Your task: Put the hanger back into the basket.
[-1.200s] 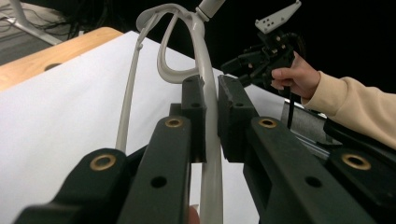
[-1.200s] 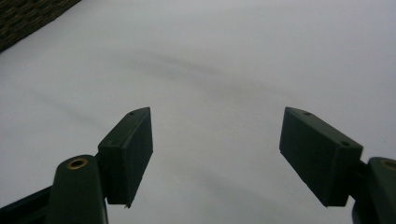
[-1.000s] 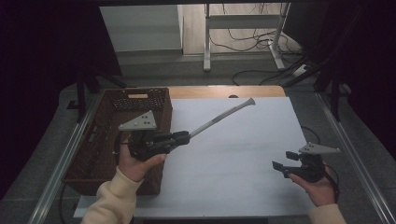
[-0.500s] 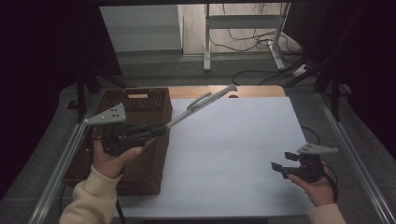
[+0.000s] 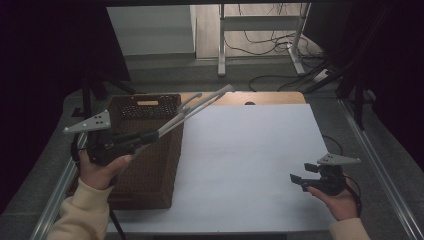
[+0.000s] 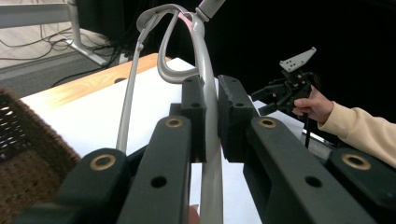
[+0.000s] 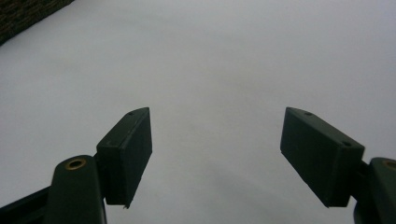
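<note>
Left gripper (image 5: 150, 135), fingers clamped on the grey looped-wire tool (image 5: 197, 107), which slants above the woven brown basket (image 5: 150, 165). Right of the basket, the smooth white tabletop (image 5: 240, 160) lies bare to its edge, where the right gripper (image 5: 299, 180) hovers, fingers apart.

Dark rm, cables (image 5: 260, 47) on floor (image 5: 165, 70)

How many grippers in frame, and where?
2. Left gripper over the wicker basket at the table's left, clamping grey tongs. Right gripper open, low over the white tabletop's right side.
</note>
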Action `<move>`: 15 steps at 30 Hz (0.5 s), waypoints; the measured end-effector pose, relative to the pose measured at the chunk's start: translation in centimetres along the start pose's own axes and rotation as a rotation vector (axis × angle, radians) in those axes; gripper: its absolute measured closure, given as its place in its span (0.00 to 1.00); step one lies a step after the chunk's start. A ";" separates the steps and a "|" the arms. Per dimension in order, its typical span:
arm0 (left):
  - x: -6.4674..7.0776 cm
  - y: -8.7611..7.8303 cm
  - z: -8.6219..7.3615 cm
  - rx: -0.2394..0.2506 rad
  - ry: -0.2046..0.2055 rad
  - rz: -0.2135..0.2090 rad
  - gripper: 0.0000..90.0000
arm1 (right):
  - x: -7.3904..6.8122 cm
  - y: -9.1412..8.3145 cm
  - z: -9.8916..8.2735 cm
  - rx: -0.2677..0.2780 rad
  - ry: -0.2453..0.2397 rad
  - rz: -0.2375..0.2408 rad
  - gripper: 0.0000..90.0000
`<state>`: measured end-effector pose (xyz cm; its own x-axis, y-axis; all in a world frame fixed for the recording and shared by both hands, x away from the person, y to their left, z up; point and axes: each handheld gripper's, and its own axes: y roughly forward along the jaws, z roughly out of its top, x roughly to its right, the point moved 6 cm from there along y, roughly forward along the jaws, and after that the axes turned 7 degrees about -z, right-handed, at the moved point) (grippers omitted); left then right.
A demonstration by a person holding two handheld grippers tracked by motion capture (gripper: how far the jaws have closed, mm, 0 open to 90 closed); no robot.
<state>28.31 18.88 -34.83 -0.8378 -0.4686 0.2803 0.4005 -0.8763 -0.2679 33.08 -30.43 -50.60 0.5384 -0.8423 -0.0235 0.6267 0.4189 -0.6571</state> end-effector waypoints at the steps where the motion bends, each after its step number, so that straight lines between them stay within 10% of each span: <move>1: -0.1 -0.2 -0.1 0.003 -0.004 0.002 0.91 | 0.0 0.0 0.0 -0.001 0.001 0.000 0.28; 15: -2.4 -3.3 -0.9 0.036 -0.047 0.046 0.91 | -0.1 0.0 0.1 0.001 -0.001 0.000 0.28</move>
<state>28.70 22.99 -35.52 -0.8002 -0.5123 0.3119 0.4518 -0.8569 -0.2483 33.09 -30.31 -50.53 0.5393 -0.8418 -0.0224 0.6274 0.4195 -0.6560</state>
